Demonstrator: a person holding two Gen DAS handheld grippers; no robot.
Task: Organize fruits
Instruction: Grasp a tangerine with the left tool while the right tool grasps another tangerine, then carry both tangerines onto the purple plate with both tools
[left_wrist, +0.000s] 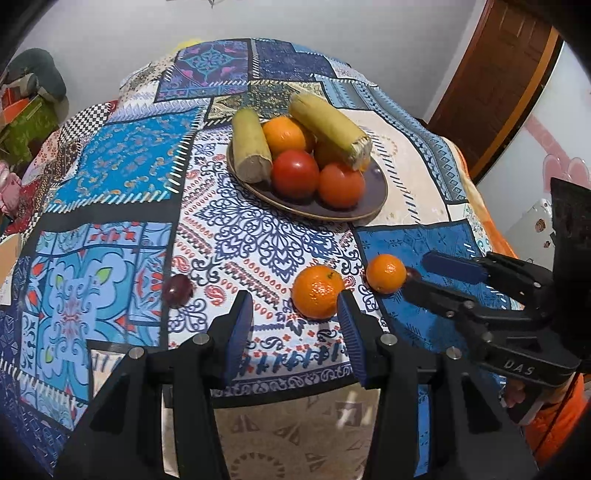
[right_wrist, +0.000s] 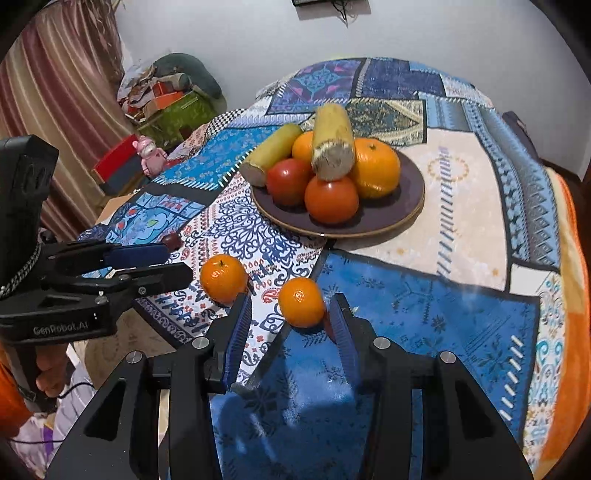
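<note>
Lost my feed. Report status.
Left gripper open, right gripper open, both empty. Two oranges loose on cloth, short of the plate. Path unobstructed.

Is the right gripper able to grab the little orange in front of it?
Probably yes: the right gripper is open, the small orange sits just ahead between its fingers, nothing blocking.

ahead of your grippers stands a plain pale wall (right_wrist: 258, 44). off to the left of your right gripper hangs a striped pinkish-brown curtain (right_wrist: 74, 74), with a heap of clutter (right_wrist: 166, 96) piled in the corner beside it and a pink toy figure (right_wrist: 149, 155) nearer you. to the right of your left gripper rises a brown wooden door (left_wrist: 495, 74). the table wears a patchwork blue cloth (left_wrist: 122, 155).
</note>
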